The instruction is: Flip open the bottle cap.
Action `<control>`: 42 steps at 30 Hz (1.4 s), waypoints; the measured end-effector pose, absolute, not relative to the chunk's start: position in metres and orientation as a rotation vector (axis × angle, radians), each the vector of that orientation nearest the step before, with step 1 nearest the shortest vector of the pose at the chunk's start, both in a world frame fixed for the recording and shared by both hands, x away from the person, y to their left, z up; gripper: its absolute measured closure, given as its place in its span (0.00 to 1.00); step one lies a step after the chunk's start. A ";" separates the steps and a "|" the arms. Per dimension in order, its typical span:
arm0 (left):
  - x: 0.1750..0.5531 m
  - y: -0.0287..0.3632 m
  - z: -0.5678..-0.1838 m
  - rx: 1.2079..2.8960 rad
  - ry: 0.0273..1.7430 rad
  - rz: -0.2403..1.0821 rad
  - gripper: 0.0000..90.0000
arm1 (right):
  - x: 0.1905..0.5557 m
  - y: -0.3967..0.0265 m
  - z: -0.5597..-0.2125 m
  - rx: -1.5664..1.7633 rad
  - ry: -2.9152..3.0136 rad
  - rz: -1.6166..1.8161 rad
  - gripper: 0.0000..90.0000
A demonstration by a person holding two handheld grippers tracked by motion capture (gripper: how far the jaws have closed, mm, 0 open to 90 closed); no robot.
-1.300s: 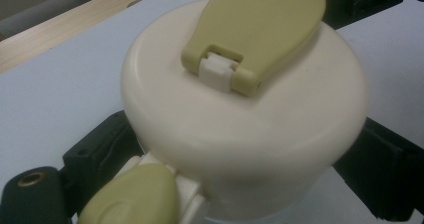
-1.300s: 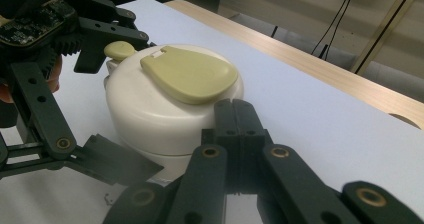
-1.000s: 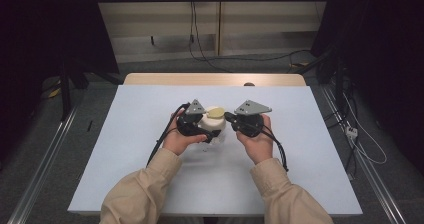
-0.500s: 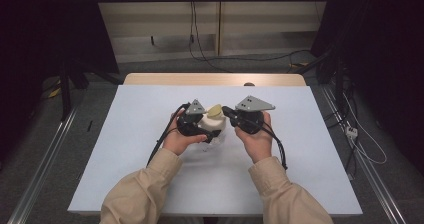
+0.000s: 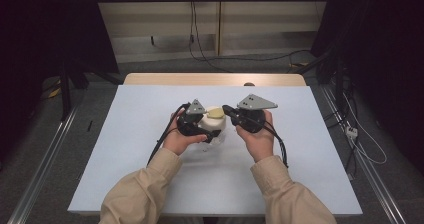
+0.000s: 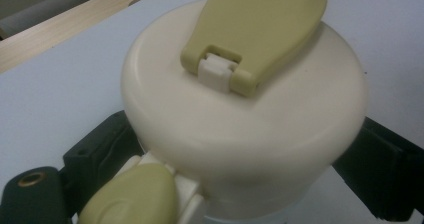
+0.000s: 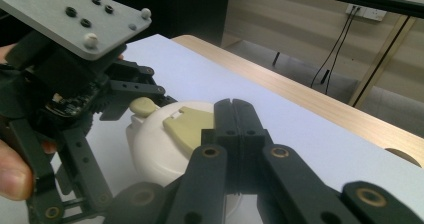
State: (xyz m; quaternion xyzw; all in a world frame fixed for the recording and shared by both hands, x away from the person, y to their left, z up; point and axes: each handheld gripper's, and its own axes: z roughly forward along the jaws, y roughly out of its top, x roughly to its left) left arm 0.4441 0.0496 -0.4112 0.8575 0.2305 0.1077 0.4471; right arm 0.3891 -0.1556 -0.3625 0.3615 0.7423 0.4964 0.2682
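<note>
A cream-white round container [image 5: 216, 124] with an olive-green flip flap [image 5: 216, 113] on its lid stands at the middle of the white table [image 5: 125, 149]. My left gripper [image 5: 207, 129] is shut on it. In the left gripper view its black fingers [image 6: 100, 149] press both sides of the container [image 6: 240, 129], under the flap [image 6: 260, 29]. My right gripper [image 5: 226, 108] is shut with nothing in it. In the right gripper view its joined tips [image 7: 232, 109] sit just over the flap [image 7: 187, 126], and the left gripper [image 7: 75, 109] is beyond.
A wooden strip [image 5: 215, 79] runs along the table's far edge. Cables [image 5: 200, 44] trail over the floor behind it, and metal rails [image 5: 45, 159] line both sides. White tabletop lies bare to the left and right of my hands.
My right gripper has shifted slightly, its tips now a little closer over the lid's flap. The left gripper and the container have stayed put.
</note>
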 end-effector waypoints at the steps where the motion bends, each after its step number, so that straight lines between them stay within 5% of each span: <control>1: 0.444 0.050 -0.411 2.124 0.570 0.269 0.11 | 0.390 -0.156 -0.363 0.984 2.000 1.346 1.00; 42: 0.442 0.050 -0.412 2.118 0.580 0.274 0.11 | 0.397 -0.161 -0.386 1.035 2.068 1.271 1.00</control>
